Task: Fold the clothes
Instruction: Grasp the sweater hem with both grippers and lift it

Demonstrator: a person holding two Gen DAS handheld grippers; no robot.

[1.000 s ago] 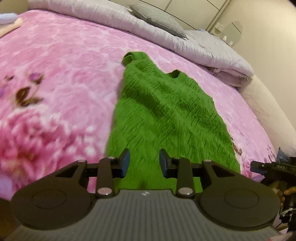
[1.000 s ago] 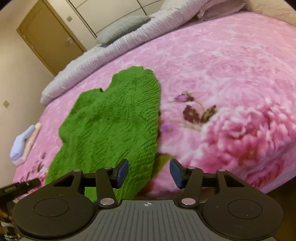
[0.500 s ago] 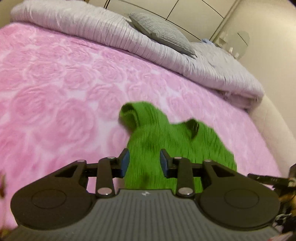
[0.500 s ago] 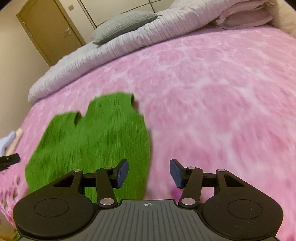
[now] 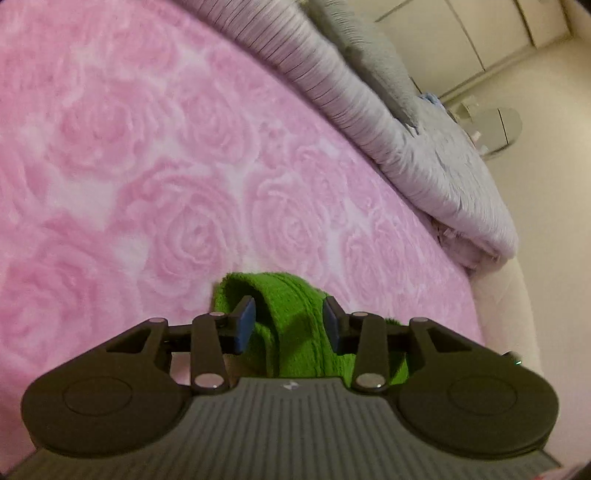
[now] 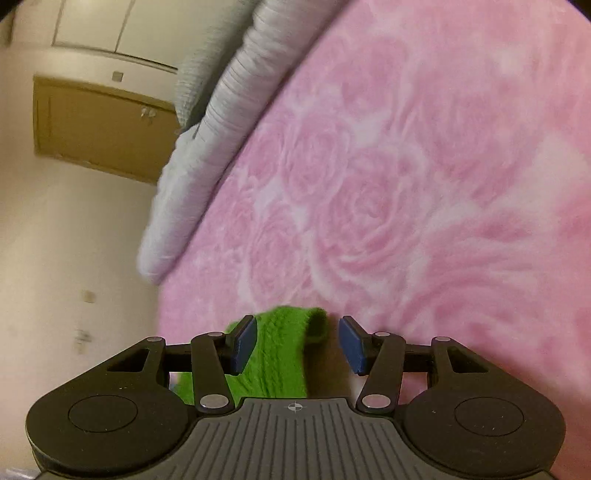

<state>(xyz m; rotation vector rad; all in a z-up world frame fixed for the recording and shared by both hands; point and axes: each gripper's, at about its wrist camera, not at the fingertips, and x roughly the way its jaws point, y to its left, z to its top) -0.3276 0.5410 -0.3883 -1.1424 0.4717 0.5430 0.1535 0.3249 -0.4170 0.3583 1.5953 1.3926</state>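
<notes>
With both jaws wide, we centre our left gripper (image 5: 289, 322) and right gripper (image 6: 297, 343) over the green knitted top's (image 5: 295, 332) shoulder straps before pinching evenly.

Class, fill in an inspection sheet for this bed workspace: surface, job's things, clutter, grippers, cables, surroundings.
Surface: pink rose-patterned blanket.
Job's things: green knitted garment; one shoulder strap lies between each gripper's fingers.
Clutter: rolled grey duvet and grey pillow along the far edge.
Grippers: left gripper open around a strap; right gripper open around the other.
Cables: nothing seen.
Surroundings: brown door, white cupboards, cream wall.
</notes>
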